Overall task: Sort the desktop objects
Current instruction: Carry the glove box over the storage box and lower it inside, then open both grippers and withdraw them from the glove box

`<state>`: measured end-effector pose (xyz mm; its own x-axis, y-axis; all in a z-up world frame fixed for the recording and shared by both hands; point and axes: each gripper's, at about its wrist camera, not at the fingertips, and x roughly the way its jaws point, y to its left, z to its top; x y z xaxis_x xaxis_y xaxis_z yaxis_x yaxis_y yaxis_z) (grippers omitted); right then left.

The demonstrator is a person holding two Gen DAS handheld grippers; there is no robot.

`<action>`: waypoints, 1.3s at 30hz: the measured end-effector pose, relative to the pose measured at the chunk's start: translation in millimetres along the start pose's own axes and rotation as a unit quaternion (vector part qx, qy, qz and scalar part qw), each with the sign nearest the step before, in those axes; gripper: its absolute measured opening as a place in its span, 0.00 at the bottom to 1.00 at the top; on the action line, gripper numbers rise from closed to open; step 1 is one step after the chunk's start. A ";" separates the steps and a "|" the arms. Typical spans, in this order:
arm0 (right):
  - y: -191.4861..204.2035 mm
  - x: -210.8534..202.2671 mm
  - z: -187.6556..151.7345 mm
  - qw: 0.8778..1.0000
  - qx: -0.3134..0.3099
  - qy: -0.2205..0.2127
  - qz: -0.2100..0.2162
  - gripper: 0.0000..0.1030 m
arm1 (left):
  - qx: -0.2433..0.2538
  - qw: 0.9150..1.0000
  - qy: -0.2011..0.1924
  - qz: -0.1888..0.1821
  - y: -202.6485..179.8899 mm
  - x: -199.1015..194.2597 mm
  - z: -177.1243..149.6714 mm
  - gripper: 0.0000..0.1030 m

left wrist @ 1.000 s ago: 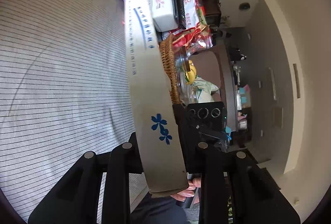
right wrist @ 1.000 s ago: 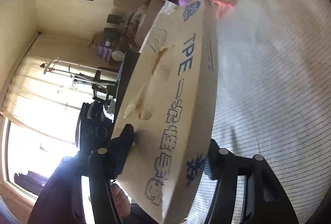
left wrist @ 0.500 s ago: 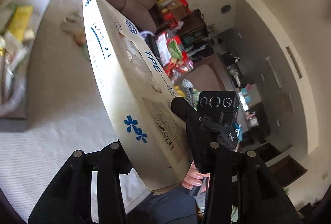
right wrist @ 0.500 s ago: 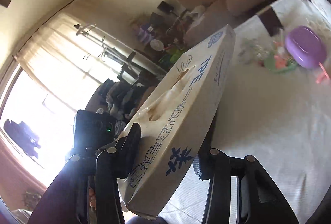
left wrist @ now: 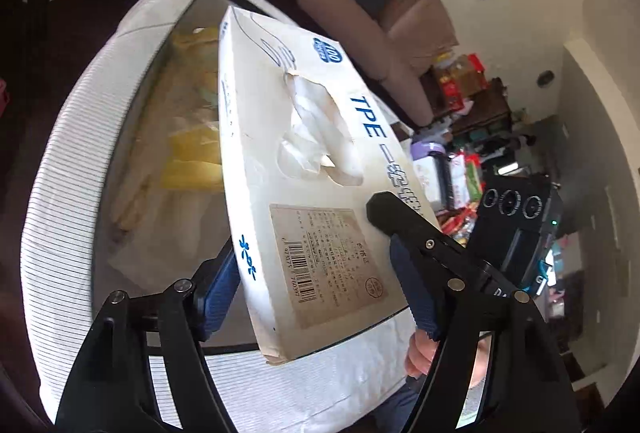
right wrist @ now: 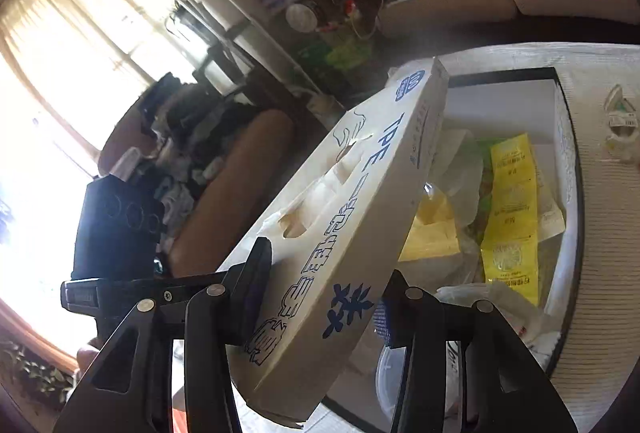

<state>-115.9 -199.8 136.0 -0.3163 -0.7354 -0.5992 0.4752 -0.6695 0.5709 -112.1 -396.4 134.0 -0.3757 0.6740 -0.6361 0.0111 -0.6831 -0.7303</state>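
A: How will the glove box handle?

B: I judge it light and a little soft. It is thin cardboard, and the torn opening on its top face makes the middle weak, so there it can bend in. The smooth card may also slip between pads. You should hold it at one short end, across the top and bottom faces, as your right gripper does.

A: So the right gripper has it?

B: Yes. Its pads are closed on the near end of the box, one on the printed top and one underneath. Your left gripper is opening now. The box is between its jaws, but the right-side pad stands off the card, so I count no hold there. All the weight goes to the right gripper, and the long box may tip down at the far end.

A: How does it look?

B: A long, flat, white box with blue print, the letters TPE, and a brown label with a barcode near your end. Thin clear gloves show crumpled in the opening.

A: And where is it?

B: In the air, tilted, over an open bin with white walls and a dark rim. Below it lie a yellow packet and some plastic bags. Ribbed white cloth is around the rim; whether this covers the bench or belongs to the bin, I cannot tell.
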 end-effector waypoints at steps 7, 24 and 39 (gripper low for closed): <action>13.1 53.5 -18.0 0.992 -0.067 0.086 -0.068 0.46 | 0.026 0.999 -0.010 0.041 28.1 -12.5 -16.5 0.66; -14.1 -20.6 15.3 0.997 0.041 0.015 -0.063 0.69 | 0.145 0.972 0.019 0.181 -32.1 20.0 -50.5 0.68; -28.4 99.9 94.7 0.957 -0.068 0.129 -0.252 0.44 | 0.145 0.950 0.082 0.265 -17.0 74.7 -55.4 0.66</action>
<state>-238.8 -264.1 113.1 -0.3288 -0.2618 -0.9074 0.4243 -0.8993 0.1057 -88.9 -318.8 85.1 -0.2398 0.2312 -0.9429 -0.1065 -0.9716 -0.2112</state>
